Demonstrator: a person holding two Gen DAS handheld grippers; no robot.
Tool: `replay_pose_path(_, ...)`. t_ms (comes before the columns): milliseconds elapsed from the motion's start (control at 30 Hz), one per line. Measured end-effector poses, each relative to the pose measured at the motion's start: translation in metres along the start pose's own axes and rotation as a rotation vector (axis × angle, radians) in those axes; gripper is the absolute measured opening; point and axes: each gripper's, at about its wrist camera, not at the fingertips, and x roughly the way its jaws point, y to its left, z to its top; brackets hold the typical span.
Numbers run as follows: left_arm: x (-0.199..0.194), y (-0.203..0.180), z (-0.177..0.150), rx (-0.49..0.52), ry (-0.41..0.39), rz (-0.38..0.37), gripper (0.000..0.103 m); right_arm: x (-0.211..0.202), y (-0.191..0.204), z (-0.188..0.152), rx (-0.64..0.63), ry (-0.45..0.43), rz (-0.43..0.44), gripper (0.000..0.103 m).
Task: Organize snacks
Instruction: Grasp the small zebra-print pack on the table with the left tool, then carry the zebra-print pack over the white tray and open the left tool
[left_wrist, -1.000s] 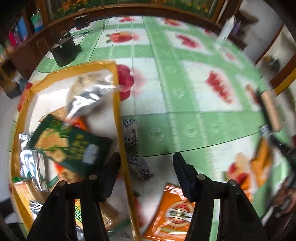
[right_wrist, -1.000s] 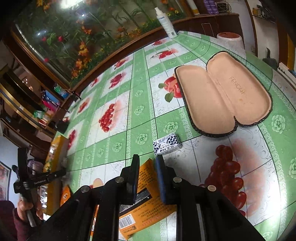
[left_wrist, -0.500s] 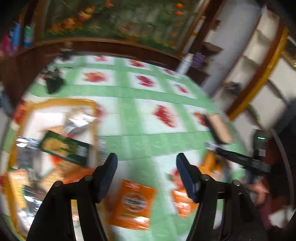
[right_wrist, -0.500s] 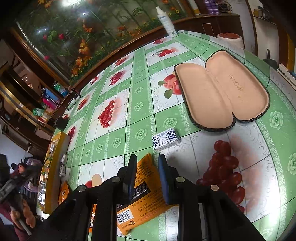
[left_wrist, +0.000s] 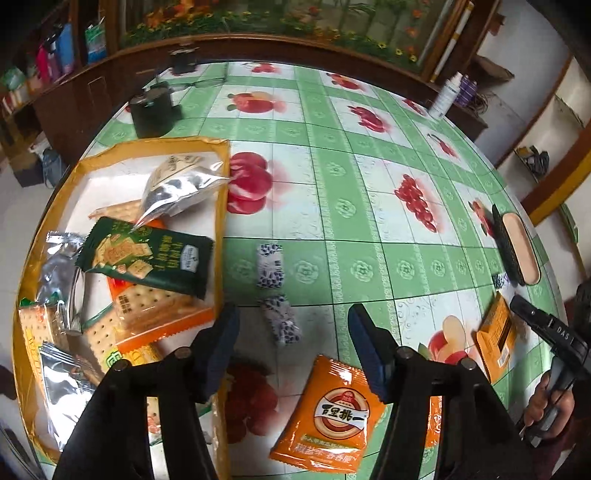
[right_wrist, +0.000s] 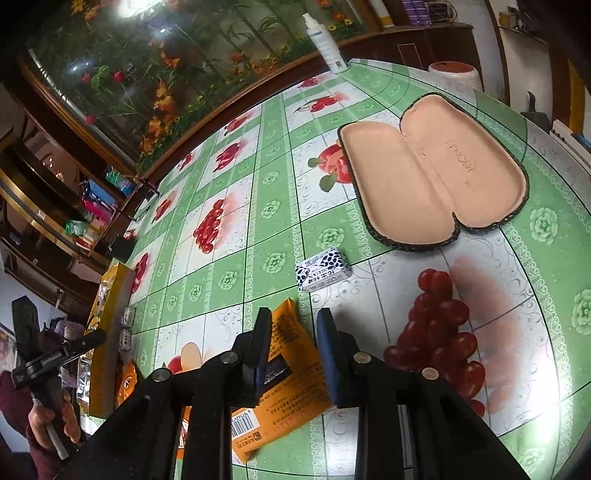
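A yellow-rimmed tray (left_wrist: 223, 206) at the left holds several snack packets, a dark green cracker pack (left_wrist: 146, 256) on top. My left gripper (left_wrist: 293, 321) is open and empty above two small blue-and-white candies (left_wrist: 270, 266) (left_wrist: 282, 325) lying beside the tray. An orange packet (left_wrist: 328, 411) lies under its right finger. My right gripper (right_wrist: 293, 323) is open, its jaws a narrow gap apart, low over another orange packet (right_wrist: 284, 384), which lies face down. A blue-and-white candy (right_wrist: 322, 269) lies just beyond it.
An open tan glasses case (right_wrist: 432, 171) lies at the right of the green fruit-print tablecloth. A white spray bottle (right_wrist: 325, 40) stands at the far edge. A dark round container (left_wrist: 151, 110) stands behind the tray. The table edge curves close at the right.
My left gripper swung right, then back over the two candies beside the tray. My right gripper opened slightly wider over the face-down orange packet.
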Motion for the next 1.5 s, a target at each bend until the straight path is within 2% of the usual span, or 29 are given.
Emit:
replay_pose_path(67, 0.003, -0.008, -0.004, 0.039, 0.020, -0.006, 0.061, 0.000, -0.002, -0.001, 0.003, -0.003, 0.005, 0.033)
replay_pose_path(200, 0.024, -0.023, -0.003, 0.098, 0.051, 0.125, 0.061, 0.001, -0.002, -0.002, 0.002, -0.003, 0.014, 0.033)
replay_pose_path(267, 0.034, -0.025, -0.005, 0.115, 0.064, 0.150, 0.054, 0.001, -0.001, -0.003, 0.001, -0.002, 0.019, 0.033)
replay_pose_path(300, 0.036, -0.029, -0.006, 0.135, 0.061, 0.161, 0.040, 0.000, -0.001, -0.003, 0.000, -0.002, 0.021, 0.033)
replay_pose_path(333, 0.037, -0.034, -0.009, 0.159, 0.064, 0.163, 0.016, -0.001, -0.002, -0.002, 0.001, -0.003, 0.022, 0.033)
replay_pose_path(467, 0.034, -0.045, -0.019, 0.200, 0.052, 0.127, 0.017, -0.009, -0.014, 0.000, 0.040, -0.019, 0.040, 0.033)
replay_pose_path(633, 0.019, -0.049, -0.020, 0.175, 0.017, 0.038, 0.017, -0.016, -0.030, 0.005, 0.087, -0.030, 0.039, 0.033)
replay_pose_path(800, -0.001, -0.050, -0.019, 0.139, -0.007, -0.055, 0.017, -0.013, -0.024, 0.010, 0.080, -0.034, 0.027, 0.033)
replay_pose_path(867, -0.007, -0.048, -0.020, 0.115, -0.012, -0.091, 0.017, -0.004, -0.016, 0.015, 0.061, -0.026, -0.009, 0.034)
replay_pose_path(967, -0.019, -0.041, -0.021, 0.084, -0.028, -0.124, 0.017, 0.012, -0.011, 0.023, 0.052, 0.003, -0.084, 0.053)
replay_pose_path(1100, -0.037, -0.029, -0.026, 0.060, -0.060, -0.124, 0.017, 0.022, -0.005, 0.032, 0.075, -0.001, -0.128, 0.059)
replay_pose_path(1233, -0.054, -0.019, -0.034, 0.061, -0.109, -0.067, 0.017, 0.029, 0.004, 0.034, 0.064, 0.007, -0.188, 0.059)
replay_pose_path(1267, -0.057, -0.015, -0.035, 0.058, -0.114, -0.062, 0.017, 0.031, 0.008, 0.034, 0.044, 0.010, -0.206, 0.056)
replay_pose_path(1300, -0.061, -0.010, -0.037, 0.050, -0.121, -0.055, 0.017, 0.032, 0.012, 0.033, 0.024, 0.013, -0.222, 0.033)
replay_pose_path(1333, -0.064, -0.005, -0.039, 0.041, -0.125, -0.052, 0.017, 0.034, 0.014, 0.032, 0.004, 0.022, -0.233, 0.032)
replay_pose_path(1433, -0.075, 0.019, -0.047, -0.007, -0.143, -0.044, 0.017, 0.032, 0.019, 0.028, -0.020, 0.014, -0.232, 0.016)
replay_pose_path(1500, -0.082, 0.033, -0.052, -0.033, -0.157, -0.030, 0.017, 0.027, 0.021, 0.027, -0.023, 0.003, -0.221, 0.015)
